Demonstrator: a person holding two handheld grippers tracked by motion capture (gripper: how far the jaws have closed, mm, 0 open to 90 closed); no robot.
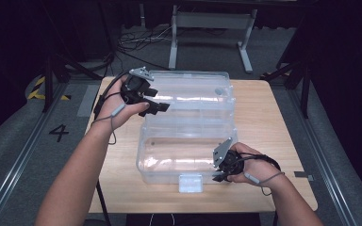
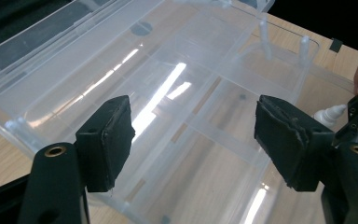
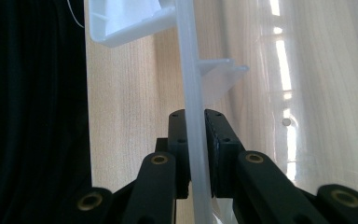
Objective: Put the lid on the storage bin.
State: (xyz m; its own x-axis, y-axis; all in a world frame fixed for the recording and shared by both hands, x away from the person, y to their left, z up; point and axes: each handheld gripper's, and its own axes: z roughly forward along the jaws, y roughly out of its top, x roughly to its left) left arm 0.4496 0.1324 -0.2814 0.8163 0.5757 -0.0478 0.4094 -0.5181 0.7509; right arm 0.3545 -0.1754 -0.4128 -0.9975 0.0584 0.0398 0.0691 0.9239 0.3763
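On the wooden desk [image 1: 264, 117] lies an opened clear plastic box [image 1: 184, 141], its lid folded back on the far side; the right tool [image 1: 222, 173] is clamped on the box's near rim beside the white latch [image 1: 190, 182], and the left tool [image 1: 152, 100], jaws spread wide and empty, hovers above the lid's left end.

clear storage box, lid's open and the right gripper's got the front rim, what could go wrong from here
1. The right gripper pinches only the thin front rim of the clear storage box; the smooth plastic could slip out or flex.
2. The left gripper hovers open over the open lid; a bump there might swing the lid or shift the box.
3. The white latch hangs near the wooden table edge; a pull could drag the box off.
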